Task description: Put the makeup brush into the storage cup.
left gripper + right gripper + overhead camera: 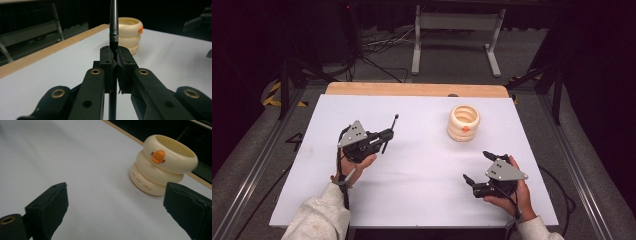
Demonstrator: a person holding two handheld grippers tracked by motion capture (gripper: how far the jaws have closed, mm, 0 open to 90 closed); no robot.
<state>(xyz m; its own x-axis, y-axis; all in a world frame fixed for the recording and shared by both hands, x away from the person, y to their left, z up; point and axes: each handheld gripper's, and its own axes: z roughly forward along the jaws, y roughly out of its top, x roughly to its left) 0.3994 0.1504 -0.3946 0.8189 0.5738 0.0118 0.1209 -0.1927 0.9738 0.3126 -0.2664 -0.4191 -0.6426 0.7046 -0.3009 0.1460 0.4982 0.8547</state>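
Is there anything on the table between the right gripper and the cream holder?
No. In the right gripper view, bare white table lies between the open right gripper and the cream holder.

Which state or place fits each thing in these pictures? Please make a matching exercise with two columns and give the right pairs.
Things:
1. left gripper
2. right gripper
3. cream duck-faced holder
4. black pen

States or places:
a. stands alone on the white table, far right side
b. open, with nothing between its jaws
c. clamped, sticking out past the jaws
d. shut on a thin rod

Pairs: 1-d, 2-b, 3-a, 4-c
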